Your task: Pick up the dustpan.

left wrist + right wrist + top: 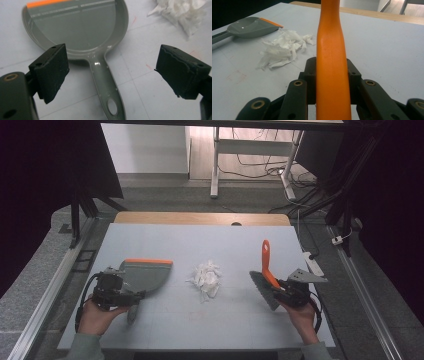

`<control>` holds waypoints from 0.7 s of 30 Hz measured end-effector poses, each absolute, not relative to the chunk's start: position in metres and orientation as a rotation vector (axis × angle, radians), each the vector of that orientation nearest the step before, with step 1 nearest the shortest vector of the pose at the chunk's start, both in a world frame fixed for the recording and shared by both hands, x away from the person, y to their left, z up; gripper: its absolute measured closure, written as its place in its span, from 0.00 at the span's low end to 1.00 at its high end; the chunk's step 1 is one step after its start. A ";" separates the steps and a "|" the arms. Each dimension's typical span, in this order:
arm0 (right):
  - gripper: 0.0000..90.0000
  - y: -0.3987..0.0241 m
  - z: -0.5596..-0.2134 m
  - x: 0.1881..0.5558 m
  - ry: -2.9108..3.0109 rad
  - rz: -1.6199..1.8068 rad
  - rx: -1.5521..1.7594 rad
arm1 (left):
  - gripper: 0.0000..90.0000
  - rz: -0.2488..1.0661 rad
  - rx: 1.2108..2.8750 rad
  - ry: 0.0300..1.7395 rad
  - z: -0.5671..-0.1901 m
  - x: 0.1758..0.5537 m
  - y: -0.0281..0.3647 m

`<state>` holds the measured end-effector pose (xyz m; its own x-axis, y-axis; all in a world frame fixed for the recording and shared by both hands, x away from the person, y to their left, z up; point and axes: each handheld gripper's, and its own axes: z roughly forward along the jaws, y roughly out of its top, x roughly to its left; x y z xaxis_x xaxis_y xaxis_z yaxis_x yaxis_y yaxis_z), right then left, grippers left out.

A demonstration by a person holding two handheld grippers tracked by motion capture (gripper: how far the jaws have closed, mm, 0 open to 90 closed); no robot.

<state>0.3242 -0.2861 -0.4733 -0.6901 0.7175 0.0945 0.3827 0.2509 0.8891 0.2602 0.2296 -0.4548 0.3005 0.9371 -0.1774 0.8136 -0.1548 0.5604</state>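
Left gripper (pixel 110 75): we held jaws spread astride grey plastic dustpan's handle (pixel 106 82), lower centre | right gripper (pixel 332 75): jaws pinched orange-handled brush (pixel 332 50) | advice: we judged centring before closing best.

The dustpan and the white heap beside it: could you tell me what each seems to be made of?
The dustpan looks like moulded grey plastic, smooth and glossy, with light glinting on its handle; its orange front lip may be rubber. The white heap looks like torn, crumpled tissue paper, thin and matte with ragged edges.

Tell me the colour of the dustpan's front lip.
Orange, on the grey dustpan; the lip shows best in the left gripper view.
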 end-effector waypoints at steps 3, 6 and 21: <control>0.77 -0.285 -0.474 0.324 2.204 1.409 1.012 | 0.13 0.223 2.018 1.572 -0.464 0.264 0.230; 0.77 -0.285 -0.475 0.325 2.208 1.407 1.010 | 0.12 0.212 2.014 1.590 -0.467 0.266 0.231; 0.77 -0.284 -0.476 0.325 2.212 1.393 1.016 | 0.11 0.114 2.052 1.679 -0.499 0.279 0.228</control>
